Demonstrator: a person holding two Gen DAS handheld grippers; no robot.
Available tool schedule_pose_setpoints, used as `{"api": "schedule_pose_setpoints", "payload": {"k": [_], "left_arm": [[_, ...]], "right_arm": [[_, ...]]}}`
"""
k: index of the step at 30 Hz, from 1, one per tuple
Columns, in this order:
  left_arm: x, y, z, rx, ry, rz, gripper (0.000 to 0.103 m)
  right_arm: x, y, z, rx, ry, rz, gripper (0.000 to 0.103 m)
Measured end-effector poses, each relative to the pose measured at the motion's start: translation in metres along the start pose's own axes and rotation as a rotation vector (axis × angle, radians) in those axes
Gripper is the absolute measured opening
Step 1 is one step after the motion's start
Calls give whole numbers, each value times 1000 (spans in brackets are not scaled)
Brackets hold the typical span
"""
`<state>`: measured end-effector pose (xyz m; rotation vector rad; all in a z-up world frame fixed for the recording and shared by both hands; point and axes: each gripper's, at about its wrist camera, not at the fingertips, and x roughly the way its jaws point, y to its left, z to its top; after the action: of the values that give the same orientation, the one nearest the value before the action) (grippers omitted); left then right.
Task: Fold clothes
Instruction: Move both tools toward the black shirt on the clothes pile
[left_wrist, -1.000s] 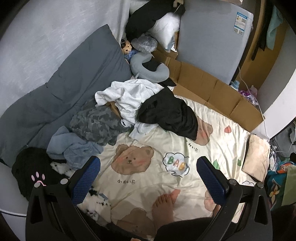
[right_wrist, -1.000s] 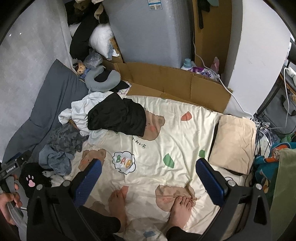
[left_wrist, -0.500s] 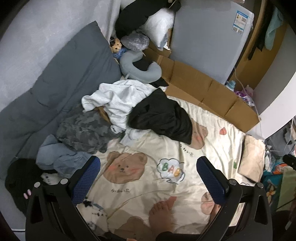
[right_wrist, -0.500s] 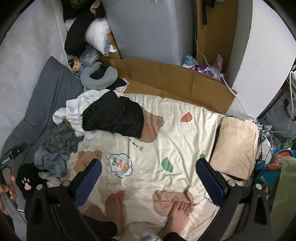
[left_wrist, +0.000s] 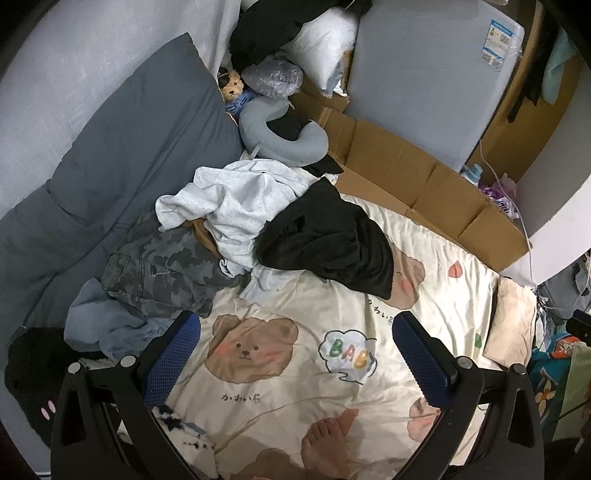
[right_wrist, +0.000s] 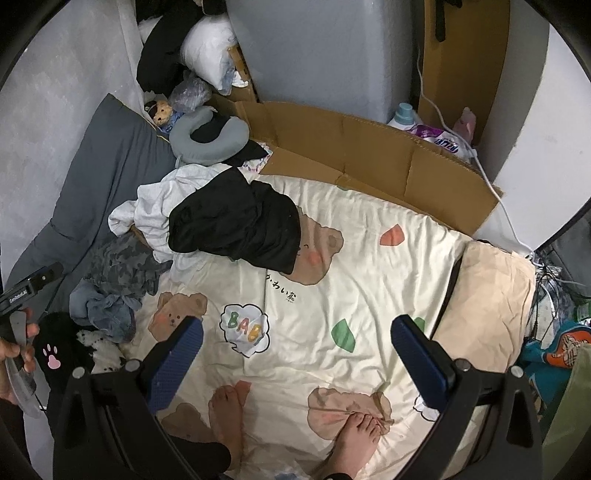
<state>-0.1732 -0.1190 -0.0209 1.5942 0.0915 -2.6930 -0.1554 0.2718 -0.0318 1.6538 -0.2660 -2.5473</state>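
Observation:
A heap of clothes lies at the far left of the cream bear-print sheet: a black garment on top, a white-grey sweatshirt, camouflage trousers and a blue-grey garment. In the right wrist view the black garment and sweatshirt lie left of centre. My left gripper is open and empty, held above the sheet near the heap. My right gripper is open and empty, above the sheet's middle.
A grey duvet lies along the left wall. A neck pillow, a teddy and flattened cardboard sit behind the heap. A beige pillow is at the right. The person's bare feet stand on the sheet.
Both views have shifted a little: the clothes heap now sits lower and nearer in the left wrist view. Both grippers stay open and empty.

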Motion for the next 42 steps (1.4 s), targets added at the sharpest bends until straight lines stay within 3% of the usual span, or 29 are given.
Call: {"api": "schedule_pose_setpoints", "payload": {"k": [11,17,26,31,33,35,38,42], "left_arm": [[38,7,25,-19,17,-19,103],[71,12,38,-32,24,19,103],[124,17,53,-19,0,33,103],[156,10,58,9,-1,29,102],[170,5,57,14,5,10,99],[184,0,57,9,19,-2,89],[205,-10,55,14,27,-10,79],[230,-23,51,29,32,-25,79]], "right_arm": [[43,3,22,-111,28,42,102],[75,3,24,-156,30,40,102],[125,-17,25,-126,52,101,102],[156,-27,20,-128,57,124,96],[172,-33,18,-122,61,132,88],[183,-39,15,-115,67,141,76],[204,-47,10,-102,79,166,74],[225,-58,5,-86,78,181,73]]}}
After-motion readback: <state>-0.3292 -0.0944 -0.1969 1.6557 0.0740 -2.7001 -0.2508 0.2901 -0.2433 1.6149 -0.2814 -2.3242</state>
